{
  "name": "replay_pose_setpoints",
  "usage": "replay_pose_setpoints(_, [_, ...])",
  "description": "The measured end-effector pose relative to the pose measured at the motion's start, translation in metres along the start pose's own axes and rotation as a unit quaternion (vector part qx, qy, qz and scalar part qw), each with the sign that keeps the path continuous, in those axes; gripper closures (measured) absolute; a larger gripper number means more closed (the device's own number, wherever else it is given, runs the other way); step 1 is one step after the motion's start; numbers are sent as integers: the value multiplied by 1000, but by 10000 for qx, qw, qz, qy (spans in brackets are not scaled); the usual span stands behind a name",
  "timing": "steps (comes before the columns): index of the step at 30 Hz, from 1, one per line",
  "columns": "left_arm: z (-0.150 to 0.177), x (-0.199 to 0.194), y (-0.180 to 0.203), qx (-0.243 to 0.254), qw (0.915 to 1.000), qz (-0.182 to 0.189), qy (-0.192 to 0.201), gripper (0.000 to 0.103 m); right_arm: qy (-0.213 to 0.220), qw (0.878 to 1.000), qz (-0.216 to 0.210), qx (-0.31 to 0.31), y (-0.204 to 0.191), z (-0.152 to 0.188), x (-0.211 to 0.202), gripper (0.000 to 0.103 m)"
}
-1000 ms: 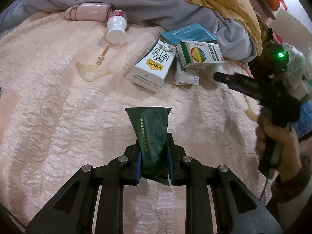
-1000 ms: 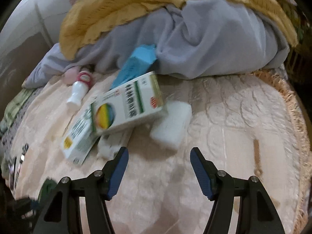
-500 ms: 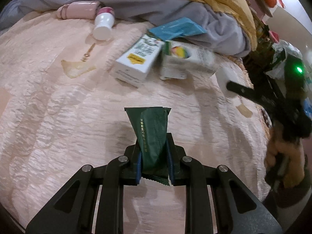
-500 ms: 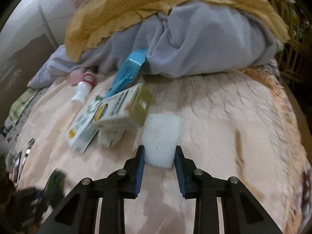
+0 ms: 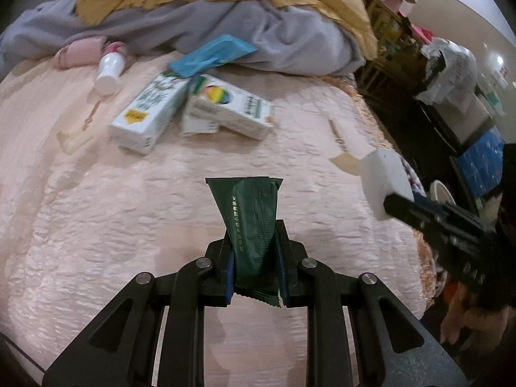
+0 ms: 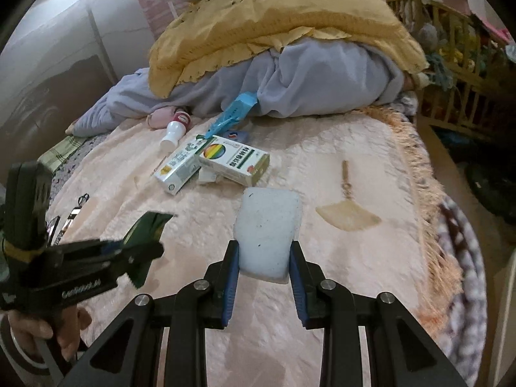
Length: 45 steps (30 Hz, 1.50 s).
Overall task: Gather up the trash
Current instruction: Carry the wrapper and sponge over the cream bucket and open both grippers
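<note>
- Standing by the bed, I see the pink quilted bedspread [image 6: 338, 148] reach its fringed edge on the right side, with dark floor and a wooden crib rail beyond it; the near half of the cover is bare fabric, with room around both tools.
- At the far end a yellow blanket [image 6: 277, 22] lies heaped over a grey blanket [image 6: 322, 80], closing off that side.
- The left gripper [image 5: 254, 258] is clenched on a dark green wrapper [image 5: 250, 216], held upright above the bedspread; it is a flat foil sachet with a crimped, serrated bottom edge and a line of small pale print.
- The right gripper [image 6: 264, 264] is clamped on a white foam block [image 6: 267, 229], pinched between its blue pads; the block is squarish with rounded corners and a few dark specks, and is lifted off the cover.
- In the left view that block [image 5: 383, 180] hangs over the bed's right edge.
- Left lying on the bed, grouped near the blankets: two cartons, a green-and-white carton [image 6: 177, 167] and a box with a rainbow circle [image 6: 233, 161], touching side by side; one small white box [image 6: 208, 177] tucked under the rainbow one.
- One blue packet [image 6: 233, 113] leans against the grey blanket; one white bottle [image 6: 175, 129] lies on its side just beside a pink pouch [image 6: 159, 117].
- Two fan-shaped motifs show on the cover, one near each side.
</note>
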<state>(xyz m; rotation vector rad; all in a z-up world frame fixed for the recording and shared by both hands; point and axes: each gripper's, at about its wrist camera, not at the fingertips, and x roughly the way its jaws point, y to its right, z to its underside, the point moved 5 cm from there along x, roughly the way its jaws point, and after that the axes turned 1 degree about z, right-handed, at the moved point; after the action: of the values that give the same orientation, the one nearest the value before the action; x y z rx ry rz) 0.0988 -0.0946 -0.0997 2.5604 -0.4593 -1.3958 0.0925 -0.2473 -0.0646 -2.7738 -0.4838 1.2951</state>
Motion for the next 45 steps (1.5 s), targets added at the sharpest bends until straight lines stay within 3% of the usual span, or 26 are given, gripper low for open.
replay_pose_setpoints(14, [-16, 12, 116, 856, 9956, 389, 9, 85, 274, 9970, 553, 476, 73, 28, -68, 74])
replay_pose_setpoints(22, [-14, 25, 187, 1219, 9890, 829, -129, 85, 371, 9912, 911, 891, 126, 46, -101, 74])
replay_pose_setpoints(35, [0, 56, 294, 1843, 9731, 1324, -408, 85, 477, 9740, 1473, 1657, 216, 86, -150, 74])
replay_pose_setpoints(45, [10, 75, 335, 2060, 9648, 1523, -595, 85, 460, 9593, 1740, 2174, 266, 114, -171, 73])
